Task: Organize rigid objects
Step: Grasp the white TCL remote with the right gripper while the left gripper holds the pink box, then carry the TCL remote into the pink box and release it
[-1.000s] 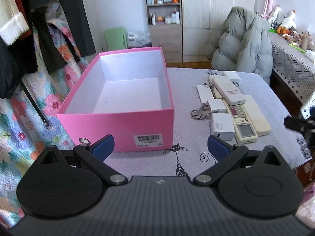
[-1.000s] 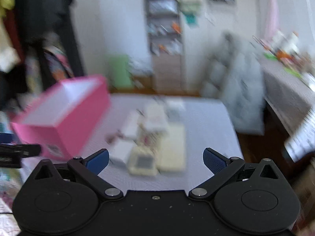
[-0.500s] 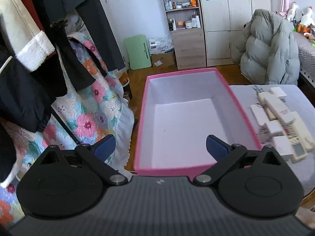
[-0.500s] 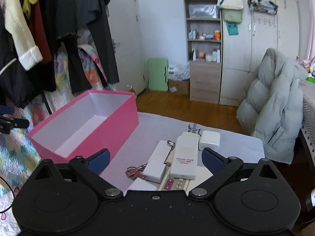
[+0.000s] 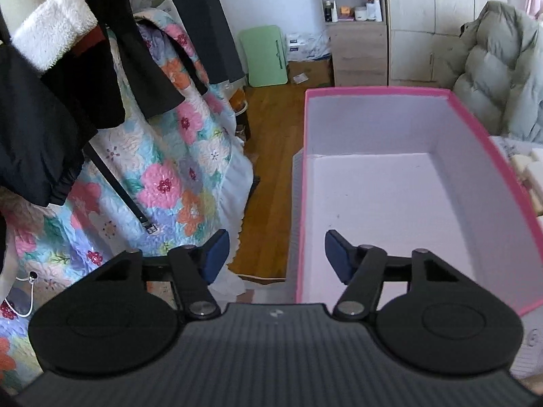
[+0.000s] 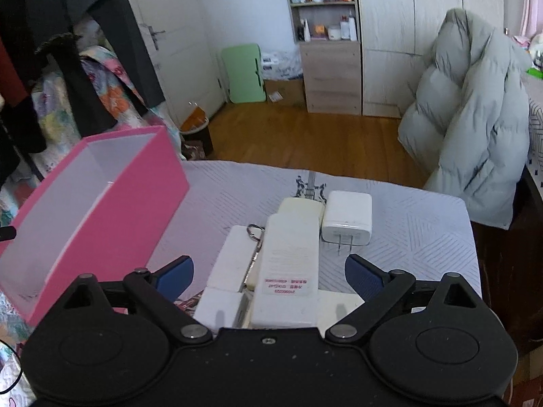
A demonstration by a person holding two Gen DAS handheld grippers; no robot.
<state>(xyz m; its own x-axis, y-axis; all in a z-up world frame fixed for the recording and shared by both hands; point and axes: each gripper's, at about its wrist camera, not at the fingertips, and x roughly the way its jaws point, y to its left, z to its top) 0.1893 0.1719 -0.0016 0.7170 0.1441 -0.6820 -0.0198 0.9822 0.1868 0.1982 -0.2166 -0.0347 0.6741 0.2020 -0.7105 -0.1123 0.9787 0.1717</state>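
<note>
An empty pink box (image 5: 400,200) with a white inside stands at the table's left end; it also shows in the right wrist view (image 6: 101,203). My left gripper (image 5: 276,254) is open and empty, straddling the box's near left wall. My right gripper (image 6: 269,276) is open and empty, low over a pile of white things: a remote lying face down (image 6: 288,264), a white power adapter (image 6: 347,218), a flat white block (image 6: 234,257) and a key ring (image 6: 255,234). The fingers stand on either side of the remote.
The grey patterned tablecloth (image 6: 417,224) covers the table. A floral quilt (image 5: 159,183) and dark hanging clothes (image 5: 51,101) are to the left. A grey puffer jacket (image 6: 475,118) hangs at the right. Wooden floor (image 6: 305,139) and a shelf unit (image 6: 325,44) lie beyond.
My left gripper has swung left and down onto the box's left wall, jaws narrowing. My right gripper has moved forward and lower over the white pile.
</note>
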